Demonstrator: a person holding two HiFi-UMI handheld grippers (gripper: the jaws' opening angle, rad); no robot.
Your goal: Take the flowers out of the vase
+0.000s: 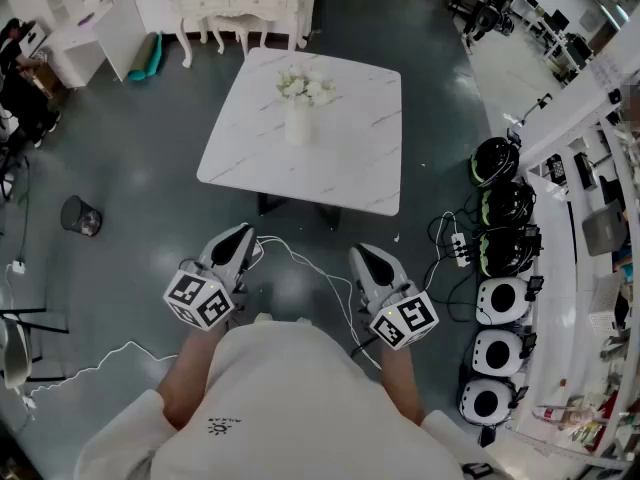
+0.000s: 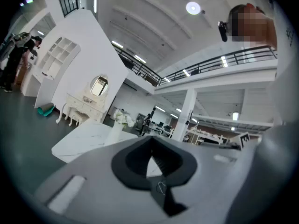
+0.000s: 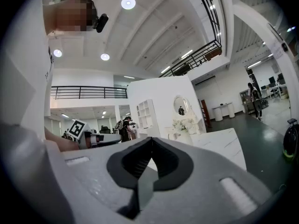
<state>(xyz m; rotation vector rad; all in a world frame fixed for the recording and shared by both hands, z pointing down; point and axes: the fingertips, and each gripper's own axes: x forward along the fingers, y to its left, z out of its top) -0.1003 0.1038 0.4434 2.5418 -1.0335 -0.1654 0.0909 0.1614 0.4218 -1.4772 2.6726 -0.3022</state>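
A: Why do both tools sit so low, close to the person's body?
B: It looks like a start pose. The left gripper (image 1: 240, 236) has its jaws together on nothing; it is held level and well short of the table (image 1: 345, 158). The vase (image 1: 298, 126) stands upright toward the table's far side with the flowers (image 1: 306, 87) in it, so nothing has been taken out yet. The right gripper (image 1: 364, 256) is likewise closed and empty
A: What do the gripper views add?
B: The head view cannot show the jaw tips. The left gripper view shows them meeting, with the vase left of them. The right gripper view shows its tips pressed together, flowers to their right. Only the head view shows the open floor between grippers and table
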